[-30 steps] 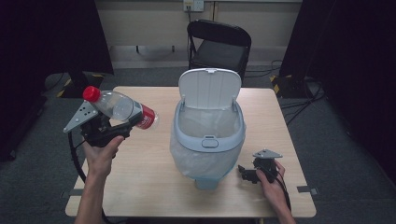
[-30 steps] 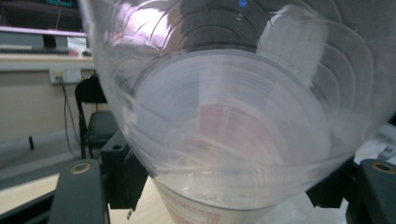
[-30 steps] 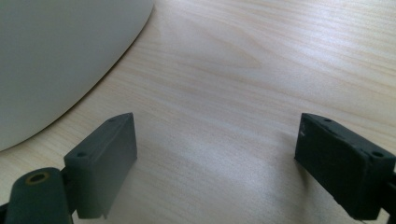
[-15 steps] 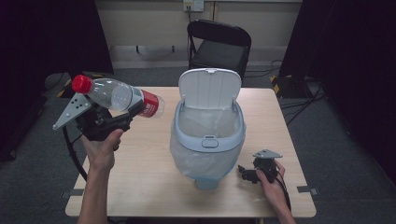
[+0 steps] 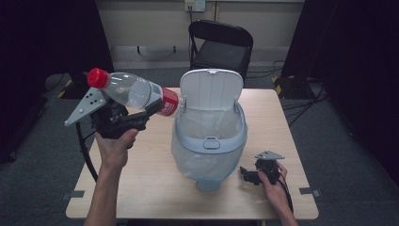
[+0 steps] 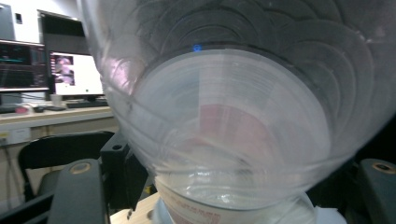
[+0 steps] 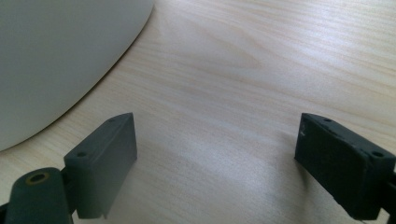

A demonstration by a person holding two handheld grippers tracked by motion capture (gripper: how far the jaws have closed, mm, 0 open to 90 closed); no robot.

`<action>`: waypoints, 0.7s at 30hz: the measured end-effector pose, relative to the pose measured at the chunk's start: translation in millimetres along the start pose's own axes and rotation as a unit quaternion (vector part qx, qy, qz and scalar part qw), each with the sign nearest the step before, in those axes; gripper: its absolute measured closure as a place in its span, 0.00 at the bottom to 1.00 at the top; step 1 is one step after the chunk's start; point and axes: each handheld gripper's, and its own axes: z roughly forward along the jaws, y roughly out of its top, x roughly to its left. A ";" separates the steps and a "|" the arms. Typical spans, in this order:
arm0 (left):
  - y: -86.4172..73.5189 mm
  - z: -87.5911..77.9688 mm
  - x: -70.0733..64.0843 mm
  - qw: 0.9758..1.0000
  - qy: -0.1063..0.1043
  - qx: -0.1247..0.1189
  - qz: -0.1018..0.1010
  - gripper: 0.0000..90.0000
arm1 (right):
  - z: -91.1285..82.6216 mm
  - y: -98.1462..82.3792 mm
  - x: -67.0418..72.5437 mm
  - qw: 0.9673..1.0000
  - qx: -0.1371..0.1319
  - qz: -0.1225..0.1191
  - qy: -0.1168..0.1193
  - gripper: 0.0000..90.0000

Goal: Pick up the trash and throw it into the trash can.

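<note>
Fingers of the left gripper [image 5: 141, 116] clamped the clear plastic red-capped bottle [image 5: 134, 91], its base pointing toward the open pale-blue lidded bin [image 5: 210, 141] alongside.

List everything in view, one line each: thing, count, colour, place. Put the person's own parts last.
bottle: one, clear with red cap and red label, held in the air left of the bin, base end toward it
bin: one, pale blue-grey, lid up, clear liner inside, middle of the table
table: one, light wood, under the bin
chair: one, black, behind the table
left hand-held gripper: one, black with a grey plate, shut on the bottle
right hand-held gripper: one, black, jaws open, resting on the table right of the bin
hands: two, one on each hand-held gripper
</note>
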 end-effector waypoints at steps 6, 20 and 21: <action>-1.8 24.8 -4.2 0.999 -0.034 0.013 -0.013 0.31 | 0.0 0.0 0.0 1.000 0.000 0.000 0.000 0.13; -17.9 76.0 -10.0 0.991 -0.087 0.089 -0.047 0.30 | 0.0 0.0 0.0 1.000 0.000 0.000 0.000 0.13; -19.9 78.9 -9.8 0.991 -0.086 0.096 -0.047 0.30 | 0.0 0.0 0.0 1.000 0.000 0.000 0.000 0.13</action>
